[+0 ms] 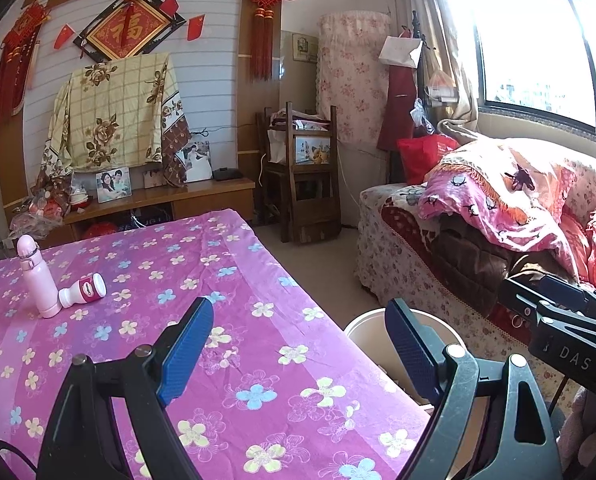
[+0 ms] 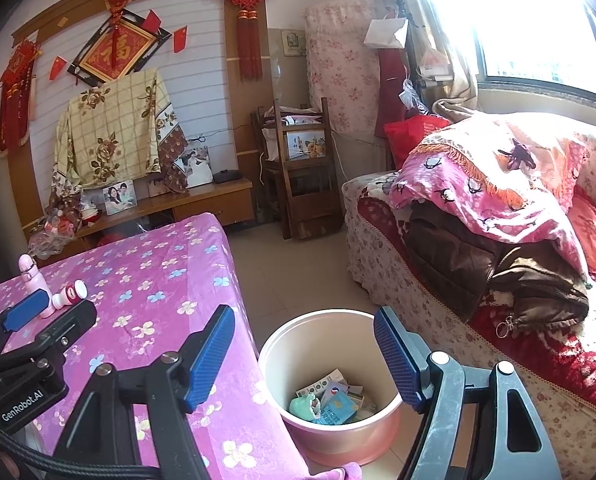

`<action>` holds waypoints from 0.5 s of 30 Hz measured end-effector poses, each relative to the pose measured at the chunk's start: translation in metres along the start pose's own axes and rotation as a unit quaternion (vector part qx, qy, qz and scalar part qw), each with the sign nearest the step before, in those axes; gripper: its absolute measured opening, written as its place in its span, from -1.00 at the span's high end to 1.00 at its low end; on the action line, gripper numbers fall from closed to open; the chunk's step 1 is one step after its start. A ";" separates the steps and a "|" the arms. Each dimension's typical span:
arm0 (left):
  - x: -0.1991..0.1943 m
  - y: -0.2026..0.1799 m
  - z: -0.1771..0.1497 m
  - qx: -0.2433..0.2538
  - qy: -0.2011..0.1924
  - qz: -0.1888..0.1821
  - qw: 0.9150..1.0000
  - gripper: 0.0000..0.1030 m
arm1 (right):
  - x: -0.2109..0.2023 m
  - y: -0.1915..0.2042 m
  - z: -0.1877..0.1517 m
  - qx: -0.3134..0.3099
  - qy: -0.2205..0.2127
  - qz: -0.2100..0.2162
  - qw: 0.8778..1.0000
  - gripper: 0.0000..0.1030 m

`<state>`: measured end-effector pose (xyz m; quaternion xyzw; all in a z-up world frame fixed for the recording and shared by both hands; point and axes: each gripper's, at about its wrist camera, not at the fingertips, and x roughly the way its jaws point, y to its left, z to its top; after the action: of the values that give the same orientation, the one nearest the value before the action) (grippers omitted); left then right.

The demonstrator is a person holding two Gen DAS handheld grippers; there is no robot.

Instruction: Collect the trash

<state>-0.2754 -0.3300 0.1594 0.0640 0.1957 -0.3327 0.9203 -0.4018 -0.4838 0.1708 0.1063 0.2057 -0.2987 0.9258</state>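
A pink trash bin (image 2: 372,438) stands on the floor beside the table and holds several wrappers and packets (image 2: 332,400); its rim also shows in the left wrist view (image 1: 362,324). My right gripper (image 2: 304,354) is open and empty above the bin. My left gripper (image 1: 298,346) is open and empty over the table's right edge; it also shows in the right wrist view (image 2: 45,314). A small white bottle with a red label (image 1: 83,289) lies on its side on the table, touching an upright pink flask (image 1: 37,276).
The table wears a purple flowered cloth (image 1: 217,280). A sofa piled with blankets and a brown jacket (image 2: 498,248) runs along the right. A wooden chair (image 1: 306,184) and a low cabinet with photos (image 1: 157,196) stand at the back.
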 end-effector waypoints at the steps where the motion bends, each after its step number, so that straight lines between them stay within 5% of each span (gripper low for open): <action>1: 0.000 0.000 0.000 0.000 0.001 0.000 1.000 -0.70 | 0.000 0.000 0.000 0.000 0.001 0.000 1.000 -0.46; 15: 0.003 -0.001 -0.003 0.002 0.007 -0.005 1.000 -0.70 | 0.003 0.001 -0.005 0.000 0.006 0.001 1.000 -0.46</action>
<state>-0.2750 -0.3319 0.1557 0.0672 0.2016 -0.3373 0.9171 -0.4008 -0.4825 0.1650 0.1086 0.2112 -0.2970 0.9249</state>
